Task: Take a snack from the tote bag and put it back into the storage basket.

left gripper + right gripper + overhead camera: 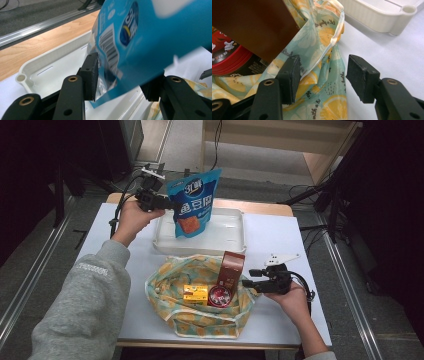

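One glossy blue snack pouch [194, 202] bears a barcode and an orange food picture.

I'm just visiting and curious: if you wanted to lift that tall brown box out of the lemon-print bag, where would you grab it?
I'd probably take the brown box near its top, coming down from above. It stands upright and sticks out over the bag's rim, so its upper flat sides are free, while the red tin crowds its base. The right gripper, open beside the bag, is nearest.
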The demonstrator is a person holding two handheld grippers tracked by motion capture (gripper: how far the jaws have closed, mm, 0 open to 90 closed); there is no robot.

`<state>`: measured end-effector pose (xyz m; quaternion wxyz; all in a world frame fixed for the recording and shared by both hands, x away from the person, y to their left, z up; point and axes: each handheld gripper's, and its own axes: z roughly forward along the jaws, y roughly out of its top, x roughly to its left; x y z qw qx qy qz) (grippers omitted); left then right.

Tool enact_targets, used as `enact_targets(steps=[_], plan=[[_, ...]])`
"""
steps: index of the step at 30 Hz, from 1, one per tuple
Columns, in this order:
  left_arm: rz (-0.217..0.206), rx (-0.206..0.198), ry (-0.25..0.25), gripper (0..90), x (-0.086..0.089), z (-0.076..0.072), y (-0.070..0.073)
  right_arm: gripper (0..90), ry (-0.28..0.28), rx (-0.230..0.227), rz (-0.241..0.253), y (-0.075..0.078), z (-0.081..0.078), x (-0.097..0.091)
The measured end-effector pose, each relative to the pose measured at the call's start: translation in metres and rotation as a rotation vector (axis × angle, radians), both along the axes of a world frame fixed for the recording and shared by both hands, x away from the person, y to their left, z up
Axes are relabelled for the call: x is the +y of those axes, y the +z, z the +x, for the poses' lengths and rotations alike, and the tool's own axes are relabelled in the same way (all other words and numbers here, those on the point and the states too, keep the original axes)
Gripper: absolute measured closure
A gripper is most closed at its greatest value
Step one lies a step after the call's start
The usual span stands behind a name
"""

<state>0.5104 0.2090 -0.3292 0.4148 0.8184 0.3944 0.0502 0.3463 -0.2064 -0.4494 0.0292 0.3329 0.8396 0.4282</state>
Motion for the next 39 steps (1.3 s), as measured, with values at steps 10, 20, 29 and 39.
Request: enact_targets(steps=[10,20,29,39], plan=[[0.028,0.024,-0.011,54.1,0.008,-0.017,-0.019,45.5,0.002,0.001,0.017,0.000,0.001,-0.001],[0.016,0.046,-0.002,55.1,0.013,-0.027,-0.042,45.4,0.005,0.001,0.019,0.001,0.005,0.001],[0.035,0.058,0.013,61.6,0.010,-0.027,-0.060,45.5,0.013,-0.006,0.022,0.001,0.007,0.003],[0.050,0.061,0.067,78.0,0.004,-0.021,-0.071,45.4,0.013,-0.007,0.015,0.000,0.008,0.004]])
